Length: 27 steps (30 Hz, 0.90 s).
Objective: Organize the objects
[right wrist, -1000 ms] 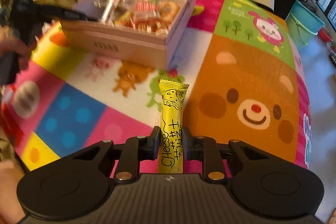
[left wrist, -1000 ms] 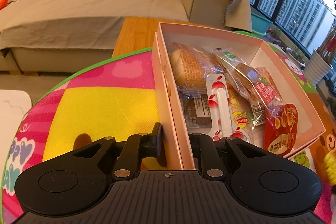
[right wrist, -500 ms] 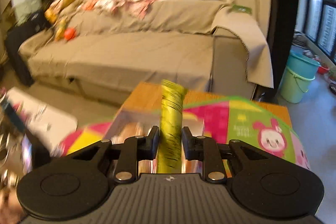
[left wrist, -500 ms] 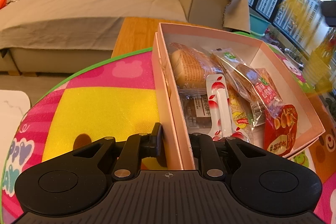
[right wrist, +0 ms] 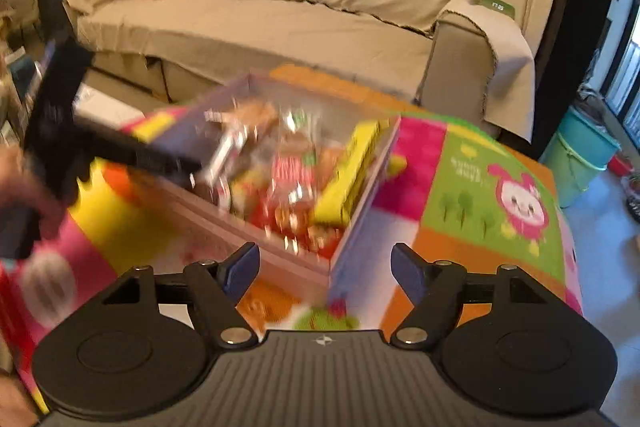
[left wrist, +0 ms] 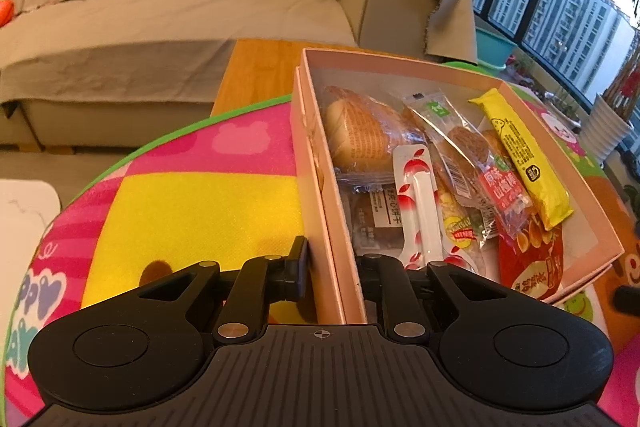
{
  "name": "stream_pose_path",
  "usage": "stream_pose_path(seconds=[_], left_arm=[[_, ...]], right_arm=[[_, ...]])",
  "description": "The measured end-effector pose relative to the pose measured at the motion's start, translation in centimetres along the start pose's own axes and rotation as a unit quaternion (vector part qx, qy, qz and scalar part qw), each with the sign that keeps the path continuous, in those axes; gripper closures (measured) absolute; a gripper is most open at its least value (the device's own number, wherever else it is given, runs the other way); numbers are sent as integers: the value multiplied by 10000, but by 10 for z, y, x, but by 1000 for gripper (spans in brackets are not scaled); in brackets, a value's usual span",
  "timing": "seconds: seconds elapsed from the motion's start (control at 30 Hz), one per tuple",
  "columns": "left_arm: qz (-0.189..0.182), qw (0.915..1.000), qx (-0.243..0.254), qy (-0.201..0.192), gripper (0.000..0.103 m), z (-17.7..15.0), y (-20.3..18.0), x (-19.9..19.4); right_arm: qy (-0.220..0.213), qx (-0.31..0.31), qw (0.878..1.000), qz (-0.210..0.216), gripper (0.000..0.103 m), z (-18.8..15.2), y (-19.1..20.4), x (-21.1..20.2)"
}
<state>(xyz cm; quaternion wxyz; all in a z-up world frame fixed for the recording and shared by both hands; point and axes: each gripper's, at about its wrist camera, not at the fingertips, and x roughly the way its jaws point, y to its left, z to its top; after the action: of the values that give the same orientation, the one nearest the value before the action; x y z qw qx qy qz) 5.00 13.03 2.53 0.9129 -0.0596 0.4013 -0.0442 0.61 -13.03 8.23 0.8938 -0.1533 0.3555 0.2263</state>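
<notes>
On the desk, over the bright cartoon mat (left wrist: pixel 192 211), sits the pink box (left wrist: pixel 600 239), open-topped and full of wrapped snacks. My left gripper (left wrist: pixel 332 267) is pinched on the box's near side wall, one finger outside against the mat side, the other inside among the packets. Inside the box: a bread roll in clear wrap (left wrist: pixel 360 135), a white-and-red sachet (left wrist: pixel 420 203), a clear cookie packet (left wrist: pixel 460 147), a red snack bag (left wrist: pixel 532 259). The yellow cheese stick (left wrist: pixel 520 155) lies in the box along the far right wall, on top of the other packets. My right gripper (right wrist: pixel 324 271) hangs above the box's near corner, jaws opening, nothing between the pads. The right wrist view is motion-blurred; the yellow stick (right wrist: pixel 348 171) shows there as a smear by the box's right wall. A hand (right wrist: pixel 24 195) holding the left gripper's body is at the left edge of that view. Beyond the desk, a beige covered sofa (left wrist: pixel 180 11).
</notes>
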Motion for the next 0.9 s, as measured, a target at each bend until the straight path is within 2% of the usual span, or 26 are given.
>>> stream_pose_path(seconds=[0.1,0.2,0.27,0.43,0.47,0.53,0.63,0.7,0.8,0.9], left_arm=[[-63,9999,17,-80,85,2,-4,5],[-38,9999,7,-92,85,11,-13,16],[-52,9999,56,-86,85,21,-23,27],[-264,9991,304,-102,85,62,-51,73],[-247,9990,351,-102,84,69,-52,80],[-141,9992,386,-29,82,79,-52,89],[209,9980,522,-299,62,81,-51,88],[484,9958,573,-534,48,81,-45,85],[684,9936,554,-707,40,83,-34,85],[575,9945,423,-772,31,82,-25,85]], right_arm=[[-47,165,9997,-194,37,-12,-1,18],[-32,525,9986,-3,38,-17,-13,35],[-115,704,9974,-30,38,-20,-20,41],[-434,878,9939,-514,37,-13,-38,57],[-448,909,9923,-713,37,-9,-42,64],[-524,1031,9899,-826,37,-4,-50,74],[-620,1160,9872,-903,37,2,-55,85],[-696,957,9880,-992,37,4,-49,89],[-782,568,9872,-1267,36,9,-38,97],[-792,405,9859,-1420,36,10,-32,100]])
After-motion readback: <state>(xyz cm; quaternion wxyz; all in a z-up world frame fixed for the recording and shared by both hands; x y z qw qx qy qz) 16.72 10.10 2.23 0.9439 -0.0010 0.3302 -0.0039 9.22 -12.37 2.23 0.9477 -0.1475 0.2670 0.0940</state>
